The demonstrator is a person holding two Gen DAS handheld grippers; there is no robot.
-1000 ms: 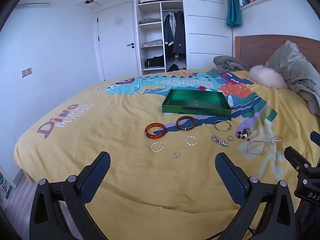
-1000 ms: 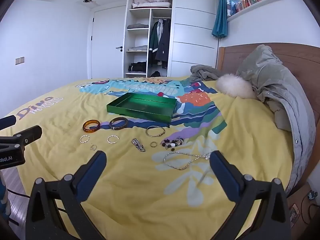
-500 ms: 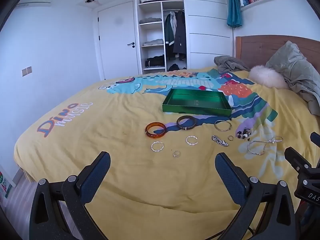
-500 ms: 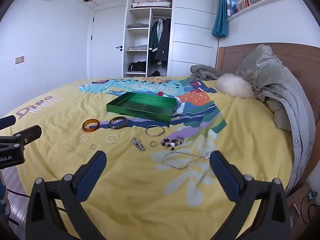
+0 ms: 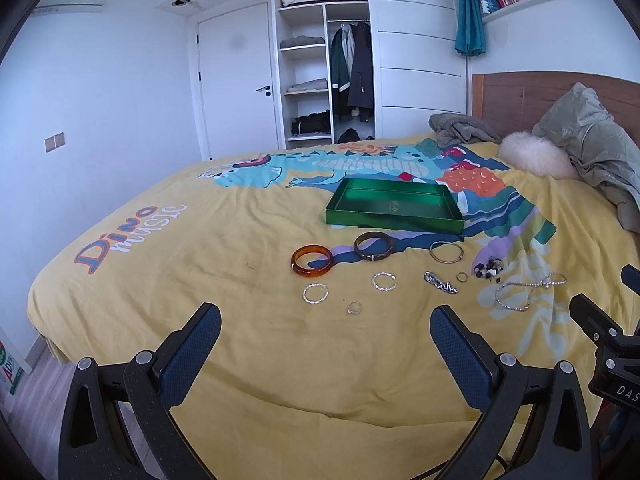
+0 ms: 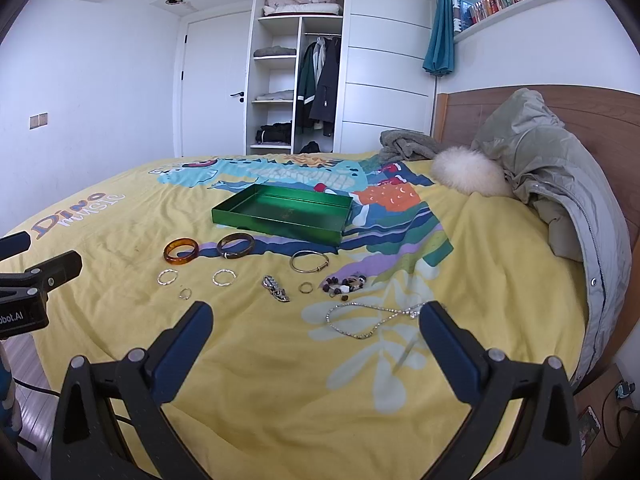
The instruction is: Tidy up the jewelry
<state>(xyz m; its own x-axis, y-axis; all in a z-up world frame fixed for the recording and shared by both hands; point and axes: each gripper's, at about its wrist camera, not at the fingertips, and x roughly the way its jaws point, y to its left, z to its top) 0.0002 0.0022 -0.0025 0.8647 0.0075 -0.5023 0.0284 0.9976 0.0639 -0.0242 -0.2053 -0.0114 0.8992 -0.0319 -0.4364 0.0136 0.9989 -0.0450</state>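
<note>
While both tongs [image 5: 325, 330] [image 6: 316, 326] gape empty, the bedspread [image 5: 200, 272] reads "Dino music".

Yellow dinosaur-print bed [image 5: 200, 272] holding a green tray [image 5: 394, 208], bangles [image 5: 312, 261], rings [image 5: 315, 293], a necklace [image 5: 520, 294], a jacket [image 6: 560, 168].

Glossy green tray [image 5: 394, 222], translucent amber bangle [image 5: 312, 261], shiny metal chain [image 6: 370, 318], matt cloth bedspread [image 6: 280, 380].

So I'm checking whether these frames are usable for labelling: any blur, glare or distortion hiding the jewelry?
Left wrist view: sharp, even daylight, strong fisheye bending with dark corners; the shiny green rectangular tray shows mild sheen, no blown glare. Right wrist view: equally sharp; the thin silver chain necklace stays legible, small rings lack detail.
</note>
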